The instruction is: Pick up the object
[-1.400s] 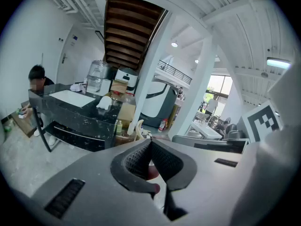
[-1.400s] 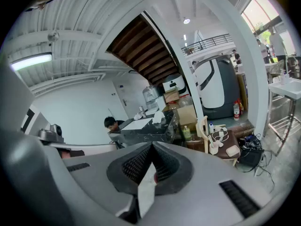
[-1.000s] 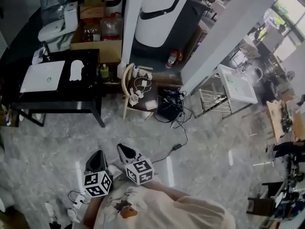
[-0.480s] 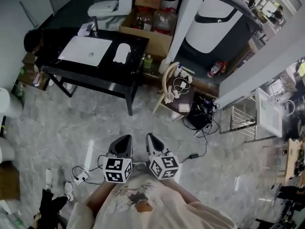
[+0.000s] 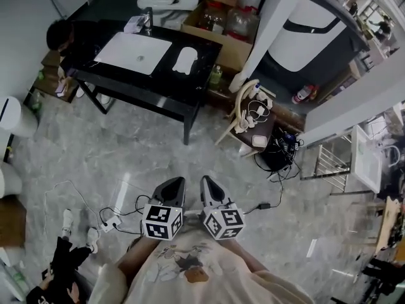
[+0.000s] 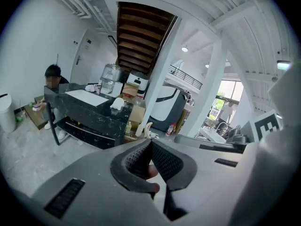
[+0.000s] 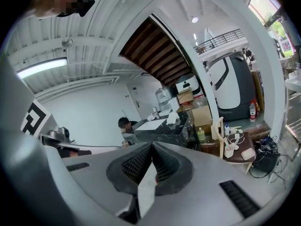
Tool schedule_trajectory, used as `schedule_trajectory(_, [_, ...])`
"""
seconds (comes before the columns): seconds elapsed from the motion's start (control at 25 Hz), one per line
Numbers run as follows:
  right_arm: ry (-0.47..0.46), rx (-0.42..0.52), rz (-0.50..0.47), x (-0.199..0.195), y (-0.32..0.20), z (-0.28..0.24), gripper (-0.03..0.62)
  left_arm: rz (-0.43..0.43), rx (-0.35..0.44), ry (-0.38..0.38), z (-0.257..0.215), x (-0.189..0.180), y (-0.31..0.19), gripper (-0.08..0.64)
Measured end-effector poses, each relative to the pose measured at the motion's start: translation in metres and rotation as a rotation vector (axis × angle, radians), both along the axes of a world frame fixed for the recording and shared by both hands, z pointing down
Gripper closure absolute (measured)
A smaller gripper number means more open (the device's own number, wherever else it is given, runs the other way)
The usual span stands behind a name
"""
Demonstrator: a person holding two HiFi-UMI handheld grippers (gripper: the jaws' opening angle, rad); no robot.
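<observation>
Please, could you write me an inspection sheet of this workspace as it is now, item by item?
surface: glossy black table.
job's things: uncertain; white crumpled cloth-like object and flat white slab lie on the table.
clutter: wooden chair loaded with chargers; cardboard box of bottles.
grippers: left claw shut, right claw shut, nothing held.
cables: white power strip and black cable on the grey floor.
surroundings: seated person at the table; large white-and-black machine.

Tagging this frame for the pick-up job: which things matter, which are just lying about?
Job: left gripper, right gripper, both shut, empty; possibly the white object on the black table, target unclear.
Lying about: laptop, chair, cardboard box, power strip.
</observation>
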State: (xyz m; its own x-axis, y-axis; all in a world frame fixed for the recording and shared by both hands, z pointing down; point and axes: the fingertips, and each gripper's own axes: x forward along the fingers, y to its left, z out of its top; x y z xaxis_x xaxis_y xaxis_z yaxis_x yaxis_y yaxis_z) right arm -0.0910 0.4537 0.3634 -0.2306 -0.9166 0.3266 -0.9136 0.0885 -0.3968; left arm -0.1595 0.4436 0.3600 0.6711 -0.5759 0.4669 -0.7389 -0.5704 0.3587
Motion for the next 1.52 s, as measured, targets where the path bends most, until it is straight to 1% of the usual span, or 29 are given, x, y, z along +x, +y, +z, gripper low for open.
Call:
schedule_trajectory(0.12, [-0.001,-0.036,0.025,-0.002,-0.002,0.009,0.574,-0.001,-0.026,-0.011,0.008,-0.007,-0.004,0.555])
schedule_trajectory(0.28, [0.015,-0.06,0.052,0.009,0.0,0.012,0.574,0.046,-0.065,-0.031,0.02,0.008,-0.004,0.555])
schedule_trajectory(0.44, [0.001,-0.078,0.083,0.023,-0.009,0.021,0.574,0.085,-0.09,-0.05,0.03,0.021,-0.013,0.555])
schedule_trajectory(0.64, [-0.03,-0.066,0.089,0.035,-0.039,0.025,0.574,0.138,-0.051,-0.084,0.03,0.041,-0.037,0.555])
schedule_trajectory(0.76, [-0.042,-0.06,0.071,0.045,-0.06,0.023,0.574,0.159,-0.068,-0.089,0.032,0.056,-0.051,0.555])
schedule_trajectory(0.84, [-0.048,-0.058,0.066,0.053,-0.076,0.019,0.574,0.167,-0.061,-0.094,0.028,0.066,-0.064,0.555])
schedule_trajectory(0.96, [-0.053,-0.045,0.063,0.066,-0.106,0.012,0.574,0.15,-0.031,-0.107,0.019,0.076,-0.096,0.555])
schedule_trajectory(1.08, [-0.058,-0.04,0.058,0.082,-0.135,0.01,0.574,0.132,-0.028,-0.107,0.017,0.089,-0.124,0.555])
schedule_trajectory(1.28, [-0.08,-0.037,0.057,0.109,-0.178,0.007,0.574,0.133,-0.007,-0.108,0.012,0.114,-0.166,0.555])
schedule_trajectory(1.52, [-0.095,0.006,0.022,0.135,-0.233,-0.005,0.574,0.072,0.046,-0.133,-0.001,0.134,-0.219,0.555])
